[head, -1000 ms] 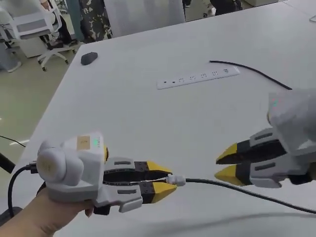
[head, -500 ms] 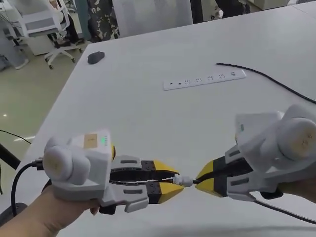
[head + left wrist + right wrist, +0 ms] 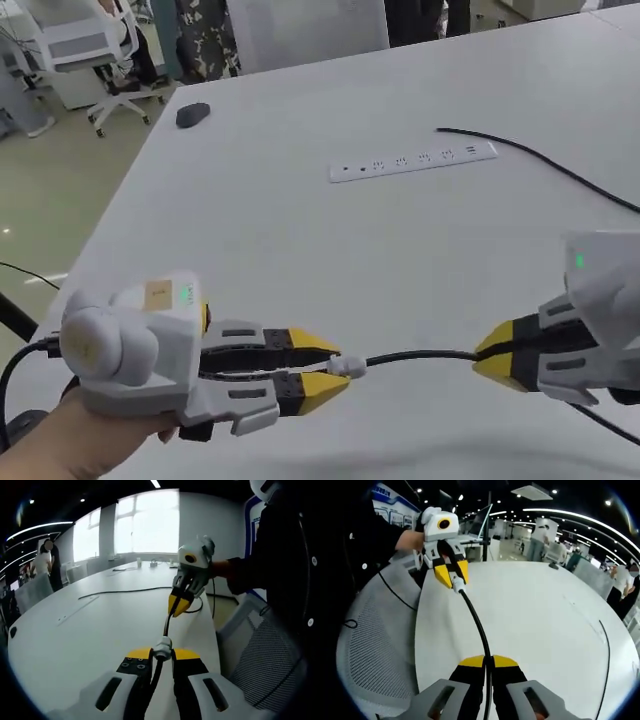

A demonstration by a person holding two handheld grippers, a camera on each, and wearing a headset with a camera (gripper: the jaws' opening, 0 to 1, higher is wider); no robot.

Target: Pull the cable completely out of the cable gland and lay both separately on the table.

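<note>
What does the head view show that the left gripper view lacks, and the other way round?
Head view: a hand gripping the left tongs from behind, and a white office chair on the floor past the table. Left gripper view: bright windows, a mesh chair back and a person standing far off. Both: the left tongs shut on the cable gland and the right tongs shut on the cable, which runs between them above the table.

An open-plan office: long white table (image 3: pixel 300 230), power strip (image 3: pixel 413 160), swivel chair (image 3: pixel 75 45) (ceiling light strips (image 3: pixel 40 528) overhead).
</note>
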